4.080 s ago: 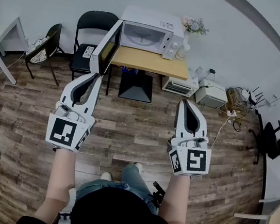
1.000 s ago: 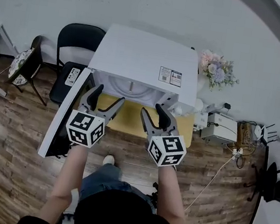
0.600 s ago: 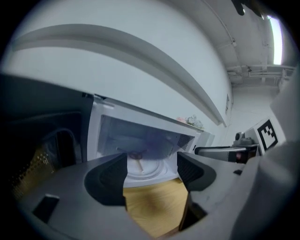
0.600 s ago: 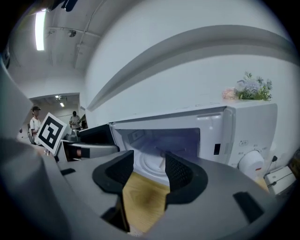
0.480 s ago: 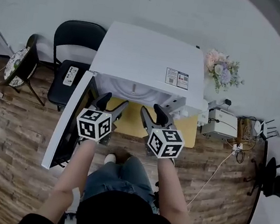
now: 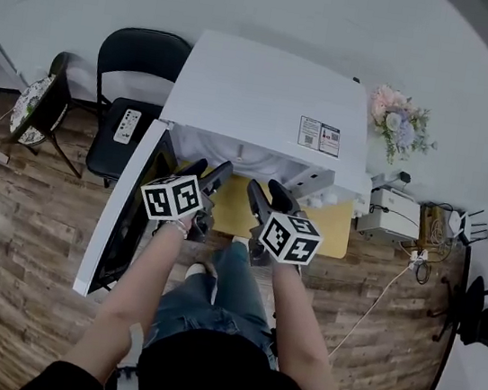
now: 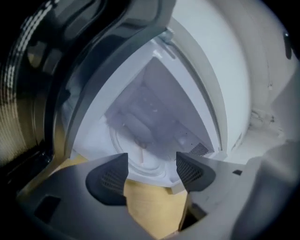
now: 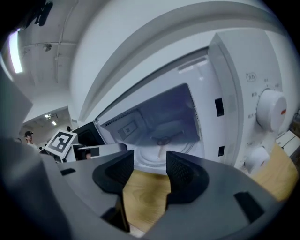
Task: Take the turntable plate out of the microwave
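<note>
White microwave (image 6: 268, 93) is sitting on the wooden counter (image 6: 336, 235), its door (image 6: 118, 216) hanging wide open on the left, and the person is leaning in with 2 tools aimed at the opening. The turntable plate (image 8: 161, 149) is lying flat on the cavity floor, and neither tool is touching it.

The left tool (image 7: 151, 166) is hovering just outside the front sill. Its jaws are standing wide apart, though they have just been closing a little, and nothing is between them. The right tool (image 8: 150, 164) is hovering beside it, its jaws moderately apart and also gripping nothing.

To me this is looking like the approach, with the grasp not yet begun. Next, I am guessing, both tools need to go in low and level, take the plate's rim from 2 sides, and lift it off its hub before drawing it out. Glass being slick, the grip wants care.
</note>
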Demonstrator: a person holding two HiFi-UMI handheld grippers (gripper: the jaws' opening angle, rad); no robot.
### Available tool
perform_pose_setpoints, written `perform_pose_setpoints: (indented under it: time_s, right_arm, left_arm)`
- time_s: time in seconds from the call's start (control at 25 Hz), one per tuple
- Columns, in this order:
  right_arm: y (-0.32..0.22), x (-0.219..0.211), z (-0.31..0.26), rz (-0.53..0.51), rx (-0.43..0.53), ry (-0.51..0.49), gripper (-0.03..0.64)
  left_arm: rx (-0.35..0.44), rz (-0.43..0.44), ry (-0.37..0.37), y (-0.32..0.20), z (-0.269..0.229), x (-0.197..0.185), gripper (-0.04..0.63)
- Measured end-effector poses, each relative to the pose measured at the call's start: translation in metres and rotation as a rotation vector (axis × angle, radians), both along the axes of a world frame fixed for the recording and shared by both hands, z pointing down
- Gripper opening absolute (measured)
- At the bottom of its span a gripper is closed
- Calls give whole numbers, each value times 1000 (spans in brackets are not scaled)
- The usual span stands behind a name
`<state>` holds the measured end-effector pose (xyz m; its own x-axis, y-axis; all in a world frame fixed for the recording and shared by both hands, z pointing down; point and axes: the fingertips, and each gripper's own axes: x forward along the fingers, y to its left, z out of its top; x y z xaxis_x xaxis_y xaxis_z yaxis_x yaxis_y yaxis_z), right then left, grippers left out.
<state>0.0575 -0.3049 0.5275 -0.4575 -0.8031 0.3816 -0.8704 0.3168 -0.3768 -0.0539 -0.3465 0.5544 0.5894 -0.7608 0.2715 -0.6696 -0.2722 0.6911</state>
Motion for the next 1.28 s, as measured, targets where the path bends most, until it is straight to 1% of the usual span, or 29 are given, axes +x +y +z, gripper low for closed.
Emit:
perform_pose_setpoints:
  time_s: [0.16, 0.4, 0.56, 0.64, 0.84, 0.92, 0.96, 1.04, 1.2, 1.24, 1.28]
  right_arm:
    - [1, -4, 5, -21, -5, 1, 221]
    - [-1, 1, 2, -22, 18, -34, 219]
    - [-6, 2, -2, -27, 35, -40, 219]
    - [-9, 4, -2, -25, 37, -44, 219]
    - [-14, 6, 4, -26, 24, -58, 216]
    - [-15, 7, 8, -24, 14, -71, 215]
    - [-16, 7, 10, -22, 8, -79, 213]
    - [-18, 7, 15, -20, -3, -100, 213]
    - [-21, 7, 21, -10, -30, -160, 213]
    - [-21, 8, 23, -8, -37, -173, 213]
    - [-22, 8, 24, -6, -43, -184, 213]
  left_arm:
    - [-89, -60, 123, -13, 15, 2, 325]
    - [-188, -127, 287, -25, 24, 6, 325]
    - [-253, -189, 362, -33, 33, 4, 325]
    - [-273, -206, 397, -35, 36, 8, 325]
    - [-286, -263, 495, -40, 39, 8, 321]
    - [-293, -274, 517, -40, 42, 6, 288]
    - [-301, -280, 515, -40, 46, 5, 258]
    - [-321, -305, 498, -39, 53, 2, 185]
    - [-362, -374, 435, -37, 68, -4, 53]
    - [-367, -389, 430, -36, 70, -5, 31]
    - [-368, -401, 438, -37, 71, -6, 31]
